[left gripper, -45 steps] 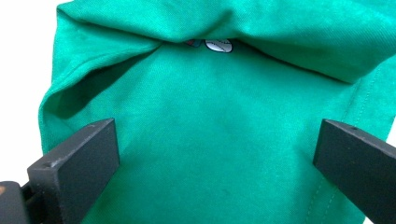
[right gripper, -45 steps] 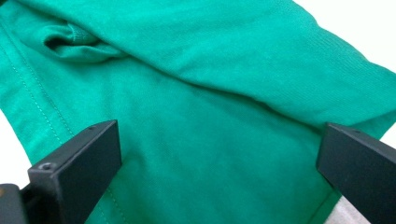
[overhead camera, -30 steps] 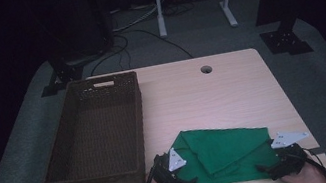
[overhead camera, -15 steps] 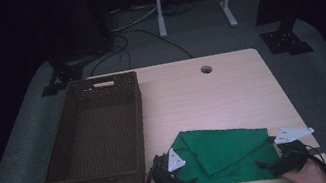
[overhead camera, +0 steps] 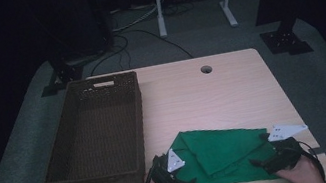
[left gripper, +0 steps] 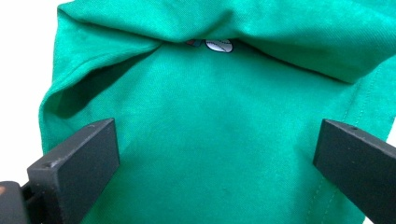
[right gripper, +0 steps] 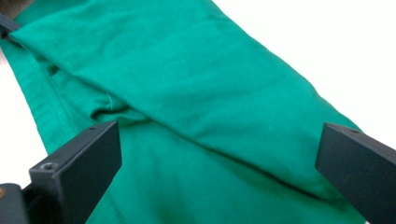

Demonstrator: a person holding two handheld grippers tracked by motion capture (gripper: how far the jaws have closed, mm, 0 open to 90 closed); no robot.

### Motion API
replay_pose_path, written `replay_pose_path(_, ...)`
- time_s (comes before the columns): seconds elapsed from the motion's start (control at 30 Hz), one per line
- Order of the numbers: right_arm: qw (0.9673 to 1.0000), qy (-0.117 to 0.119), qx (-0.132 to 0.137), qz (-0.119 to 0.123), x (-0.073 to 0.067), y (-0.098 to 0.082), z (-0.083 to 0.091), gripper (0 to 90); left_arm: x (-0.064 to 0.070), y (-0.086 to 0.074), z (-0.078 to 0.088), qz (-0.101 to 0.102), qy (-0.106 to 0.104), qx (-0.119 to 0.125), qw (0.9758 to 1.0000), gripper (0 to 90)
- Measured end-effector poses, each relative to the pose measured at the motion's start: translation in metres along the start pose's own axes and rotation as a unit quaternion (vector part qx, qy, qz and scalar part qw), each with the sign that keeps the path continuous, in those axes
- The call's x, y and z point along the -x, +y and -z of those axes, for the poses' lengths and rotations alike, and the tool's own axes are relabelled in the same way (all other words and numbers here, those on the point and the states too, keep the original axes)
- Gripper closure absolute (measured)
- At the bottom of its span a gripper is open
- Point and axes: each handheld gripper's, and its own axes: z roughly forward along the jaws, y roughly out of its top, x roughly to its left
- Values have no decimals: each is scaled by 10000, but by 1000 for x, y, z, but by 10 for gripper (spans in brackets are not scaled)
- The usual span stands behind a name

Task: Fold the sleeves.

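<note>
I see the table (overhead camera: pixel 231 84) first, pale wood with a round hole near its far edge. Along its left side lies a dark wicker basket (overhead camera: pixel 95 134) — well apart from the work, with nothing standing between it and my claws. On the near right part of the table lies the green cloth (overhead camera: pixel 223 154), partly folded, one flap laid slantwise over the rest, its edges uneven.

From the high view, my left claw (overhead camera: pixel 179 180) sits at the cloth's near left corner and my right claw (overhead camera: pixel 272 161) at its near right corner, each over the fabric's edge, a hand behind each at the table's near edge.

The left gripper view adds what the high view cannot — a soft fold arching across the far side of the cloth (left gripper: pixel 210 121), with a small white printed mark peeping out under it, and stitching along the right hem. My left claw (left gripper: pixel 215 158) is spread wide, released, fabric lying between its jaws. The right gripper view shows the slanting flap over a seamed layer of cloth (right gripper: pixel 187 93); my right claw (right gripper: pixel 217 163) is likewise spread wide, gripping nothing.
</note>
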Motion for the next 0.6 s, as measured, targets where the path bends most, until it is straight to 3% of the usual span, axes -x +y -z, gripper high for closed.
replay_pose_path(0.6, 9994, 192, 279, 116, -2, 11, -1, 0, -3, -2, 3, 9, 6, -1, 10000, 0)
